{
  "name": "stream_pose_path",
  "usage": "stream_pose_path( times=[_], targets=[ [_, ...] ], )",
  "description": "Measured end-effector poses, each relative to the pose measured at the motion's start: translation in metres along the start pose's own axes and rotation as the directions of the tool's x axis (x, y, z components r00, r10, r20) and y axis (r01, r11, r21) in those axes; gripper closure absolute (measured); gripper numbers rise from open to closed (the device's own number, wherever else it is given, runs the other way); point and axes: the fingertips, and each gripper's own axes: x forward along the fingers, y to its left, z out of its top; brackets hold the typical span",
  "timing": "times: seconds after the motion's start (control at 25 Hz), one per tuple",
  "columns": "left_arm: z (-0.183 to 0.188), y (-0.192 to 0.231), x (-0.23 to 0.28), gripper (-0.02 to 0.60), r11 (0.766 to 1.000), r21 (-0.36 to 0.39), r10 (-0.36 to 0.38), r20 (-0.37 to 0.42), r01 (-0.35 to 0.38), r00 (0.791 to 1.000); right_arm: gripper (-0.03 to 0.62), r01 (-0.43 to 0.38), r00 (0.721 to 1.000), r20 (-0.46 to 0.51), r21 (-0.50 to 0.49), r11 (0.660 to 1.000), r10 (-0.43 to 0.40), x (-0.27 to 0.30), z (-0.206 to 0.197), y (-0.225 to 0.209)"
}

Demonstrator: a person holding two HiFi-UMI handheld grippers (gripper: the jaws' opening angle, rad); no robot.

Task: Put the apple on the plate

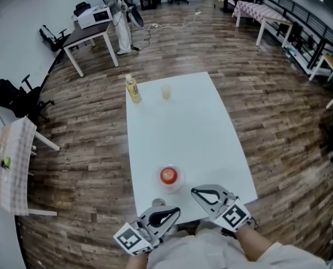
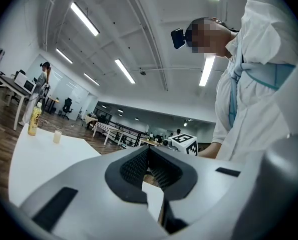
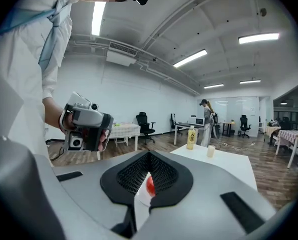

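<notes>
A red apple (image 1: 168, 175) sits on a small white plate (image 1: 179, 184) near the front edge of the white table (image 1: 194, 128). My right gripper (image 1: 193, 191) hangs just right of the plate, shut and holding nothing. In the right gripper view the apple (image 3: 150, 185) shows through the slit below the closed jaws (image 3: 149, 156). My left gripper (image 1: 177, 210) is at the table's near edge, in front of the plate, also shut and empty. In the left gripper view its jaws (image 2: 149, 149) meet over the bare tabletop.
A yellow-labelled bottle (image 1: 133, 89) and a small cup (image 1: 165, 92) stand at the table's far end. A small grey round thing (image 1: 159, 202) lies by the near edge. Desks, chairs and a standing person (image 1: 120, 15) are farther off on the wooden floor.
</notes>
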Motion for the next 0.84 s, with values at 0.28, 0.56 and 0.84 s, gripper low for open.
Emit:
stream_pose_path(
  times=[0.28, 0.56, 0.84],
  targets=[
    [0.0, 0.002, 0.013, 0.58, 1.0, 0.006, -0.012, -0.002, 0.012, 1.0, 0.563, -0.007, 0.999, 0.034, 0.003, 1.0, 0.007, -0.014, 0.013, -0.002],
    [0.001, 0.002, 0.02, 0.58, 1.0, 0.012, -0.019, -0.01, 0.019, 1.0, 0.565, -0.013, 0.999, 0.053, 0.005, 1.0, 0.013, -0.022, 0.023, -0.002],
    [0.001, -0.001, 0.028, 0.58, 0.999, 0.022, -0.031, -0.025, 0.031, 0.999, 0.563, -0.027, 0.998, 0.058, 0.004, 1.0, 0.027, -0.032, 0.031, -0.003]
  ],
)
